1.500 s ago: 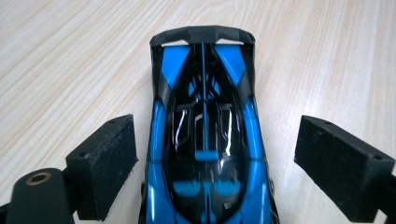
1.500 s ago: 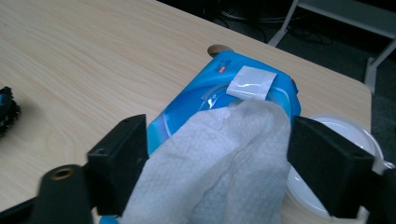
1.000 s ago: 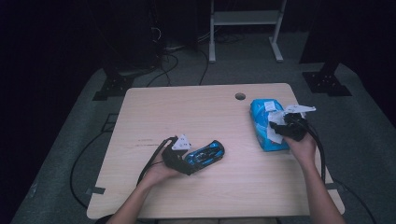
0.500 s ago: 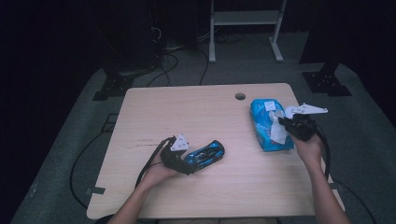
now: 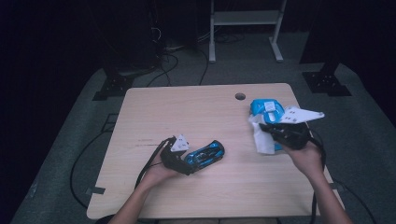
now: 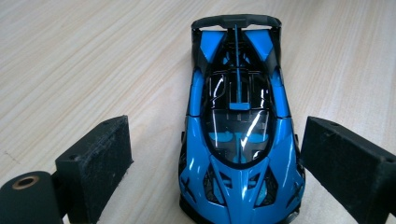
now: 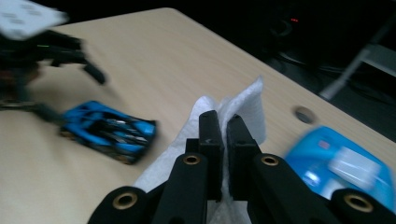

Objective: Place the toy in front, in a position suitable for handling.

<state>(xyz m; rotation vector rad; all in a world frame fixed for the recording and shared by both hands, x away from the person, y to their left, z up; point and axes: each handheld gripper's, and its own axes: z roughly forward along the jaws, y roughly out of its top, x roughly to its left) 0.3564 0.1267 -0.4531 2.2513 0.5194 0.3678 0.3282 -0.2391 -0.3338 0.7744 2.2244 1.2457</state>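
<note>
Wipe (image 7: pixel 243 112) extraction proceeds best with the right gripper (image 7: pixel 223 122) clamped on the white sheet, lifting clear of the blue wipe pack (image 5: pixel 265 109) at the table's (image 5: pixel 187 107) far right, while the left gripper (image 6: pixel 215 154), jaws wide, brackets the blue toy car (image 6: pixel 238 121) mid-table.

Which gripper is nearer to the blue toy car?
Left. The left gripper has the car between its open jaws; the right gripper holds a wipe far away.
</note>
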